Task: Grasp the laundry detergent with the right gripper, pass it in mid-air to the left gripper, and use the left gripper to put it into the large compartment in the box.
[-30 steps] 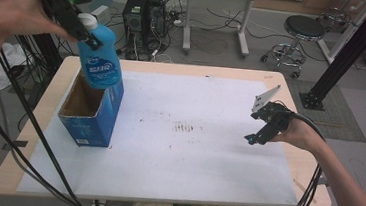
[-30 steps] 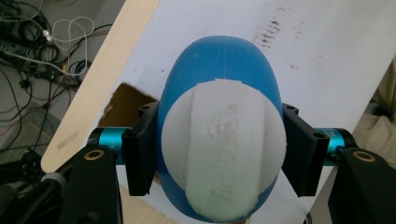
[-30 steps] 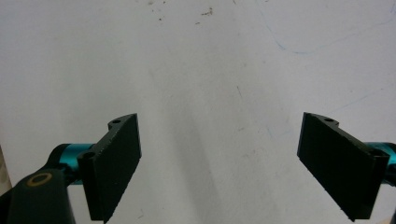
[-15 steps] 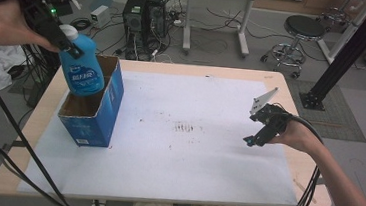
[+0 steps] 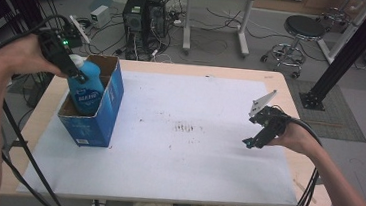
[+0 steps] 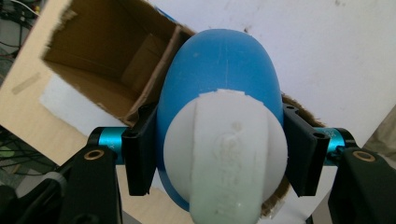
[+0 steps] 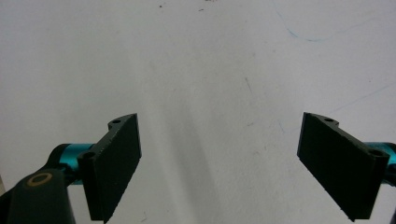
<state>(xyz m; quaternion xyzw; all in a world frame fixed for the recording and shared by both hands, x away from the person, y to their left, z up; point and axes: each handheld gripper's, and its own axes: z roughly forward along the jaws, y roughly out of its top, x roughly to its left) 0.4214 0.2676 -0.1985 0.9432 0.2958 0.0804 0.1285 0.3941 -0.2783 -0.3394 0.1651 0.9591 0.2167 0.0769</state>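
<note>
Bottle [image 5: 86,88]: blue with a white cap, sitting partway down inside the box at the table's left side, its upper part sticking up above the box rim and leaning toward the left hand. In the left gripper view the bottle [image 6: 219,93] is seen from its cap end, the white cap nearest the camera.
Left gripper [image 5: 71,68]: gripping the bottle near its top; its two black jaws are pressing on either side of the bottle's shoulder just below the cap, as the left gripper view [image 6: 219,154] is showing.
Box [image 5: 106,107]: blue cardboard, open at the top, brown inside, standing upright on the white sheet's left edge. In the left gripper view the open box [image 6: 112,60] is lying beyond the bottle, its flaps ragged.
Sheet [image 5: 176,152]: white, covering most of the table, carrying faint dark smudges near the middle.
Right gripper [image 5: 257,136]: hovering over the sheet's right side, well apart from the box; its jaws are standing wide apart with nothing between them, and the right gripper view [image 7: 219,163] is looking down on bare white sheet [image 7: 196,70].
Table [image 5: 291,100]: light wood, its edge showing around the sheet.
</note>
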